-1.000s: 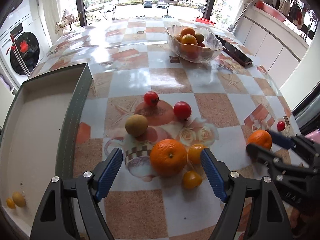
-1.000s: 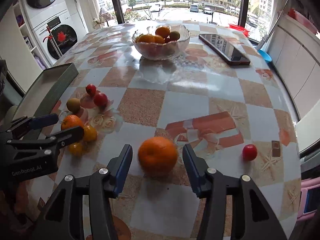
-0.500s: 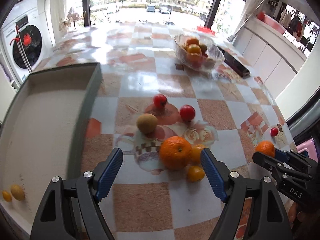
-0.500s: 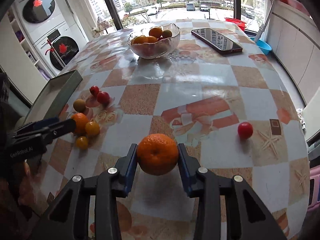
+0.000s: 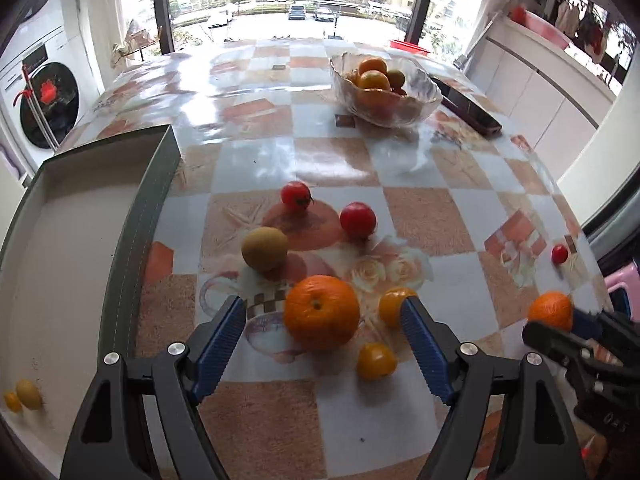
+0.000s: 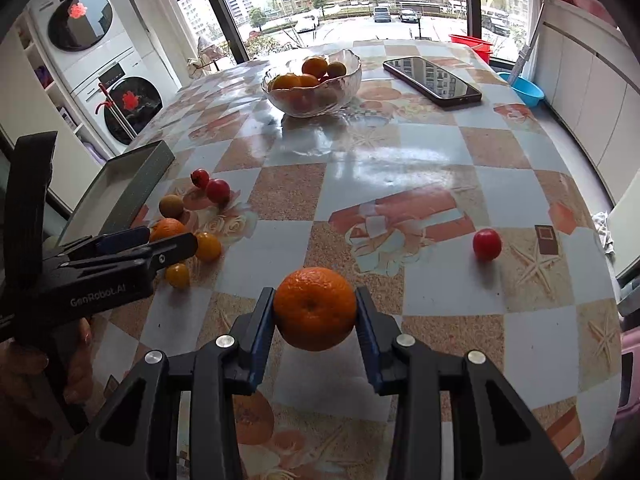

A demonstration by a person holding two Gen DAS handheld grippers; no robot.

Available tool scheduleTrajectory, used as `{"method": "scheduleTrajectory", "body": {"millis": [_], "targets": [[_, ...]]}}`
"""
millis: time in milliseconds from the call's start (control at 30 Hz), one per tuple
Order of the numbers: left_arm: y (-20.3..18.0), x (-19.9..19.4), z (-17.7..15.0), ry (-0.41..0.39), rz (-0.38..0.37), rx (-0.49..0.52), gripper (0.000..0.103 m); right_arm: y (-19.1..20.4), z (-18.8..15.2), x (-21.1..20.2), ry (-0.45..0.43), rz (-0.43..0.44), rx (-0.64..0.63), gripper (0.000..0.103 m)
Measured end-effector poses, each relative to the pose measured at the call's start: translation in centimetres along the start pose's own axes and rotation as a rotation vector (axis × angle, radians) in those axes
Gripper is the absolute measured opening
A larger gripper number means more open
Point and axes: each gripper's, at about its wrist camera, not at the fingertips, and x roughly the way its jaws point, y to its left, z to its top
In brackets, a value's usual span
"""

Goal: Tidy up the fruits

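Since a second ago the right hand-held gripper (image 6: 315, 312) has clamped a mandarin (image 6: 315, 308) at lower centre, while the left hand-held gripper (image 5: 323, 330), jaws closing, straddles an untouched orange (image 5: 322, 312); six fruits remain loose on the desk (image 5: 400, 168), so sorting looks unfinished.

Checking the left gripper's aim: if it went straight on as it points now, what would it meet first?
Probably the big orange, which sits on the table between the closing left gripper fingers, not yet touched. Depth is hard to judge.
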Motion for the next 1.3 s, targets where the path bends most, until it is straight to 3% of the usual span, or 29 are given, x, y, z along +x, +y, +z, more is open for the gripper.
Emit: {"method": "scheduleTrajectory", "body": {"millis": [100, 133, 267, 400, 467, 500, 600, 700, 733, 767, 800, 967, 1133, 1300], "targets": [[0.2, -0.1, 0.2, 0.009, -0.043, -0.025, 0.051, -0.1, -0.2, -0.1, 0.002, -0.001, 0.005, 0.042], [0.3, -0.1, 0.2, 0.010, -0.052, -0.031, 0.038, -0.2, -0.2, -0.2, 0.001, 0.000, 0.007, 0.042], [1.2, -0.1, 0.1, 0.024, -0.083, -0.074, 0.038, -0.2, -0.3, -0.4, -0.001, 0.008, 0.018, 0.042], [1.0, -0.5, -0.4, 0.020, -0.045, -0.053, 0.038, -0.2, -0.5, -0.6, 0.001, 0.013, 0.024, 0.042], [0.9, -0.3, -0.6, 0.024, 0.007, -0.040, 0.050, -0.1, -0.5, -0.7, 0.004, 0.010, 0.019, 0.042], [1.0, 0.0, -0.7, 0.032, 0.020, -0.043, 0.062, -0.1, -0.6, -0.7, 0.005, 0.010, 0.020, 0.042], [1.6, 0.1, -0.9, 0.019, -0.001, -0.064, 0.064, 0.0, -0.7, -1.0, -0.001, 0.008, 0.017, 0.042], [1.6, 0.2, -0.9, 0.016, 0.015, -0.055, 0.064, 0.1, -0.7, -1.0, 0.003, 0.004, 0.014, 0.042], [1.5, 0.2, -0.9, 0.015, 0.021, -0.051, 0.060, 0.1, -0.7, -1.0, 0.004, 0.004, 0.016, 0.042], [1.4, 0.2, -1.0, 0.013, 0.021, -0.042, 0.054, 0.1, -0.7, -1.0, 0.004, 0.004, 0.017, 0.042], [1.3, 0.1, -1.1, 0.010, 0.013, -0.034, 0.038, 0.1, -0.8, -1.1, 0.005, 0.005, 0.018, 0.042], [1.3, -0.6, -1.7, 0.019, -0.018, -0.025, 0.038, 0.2, -1.1, -1.1, 0.018, -0.003, 0.022, 0.042], [2.0, -3.6, -2.2, -0.035, -0.034, -0.025, 0.038, 1.1, -1.0, -1.4, 0.016, -0.002, 0.013, 0.042], [5.0, -7.1, -2.7, -0.082, 0.047, -0.028, 0.038, 3.8, -0.3, -1.0, 0.017, 0.026, -0.022, 0.042]]}}
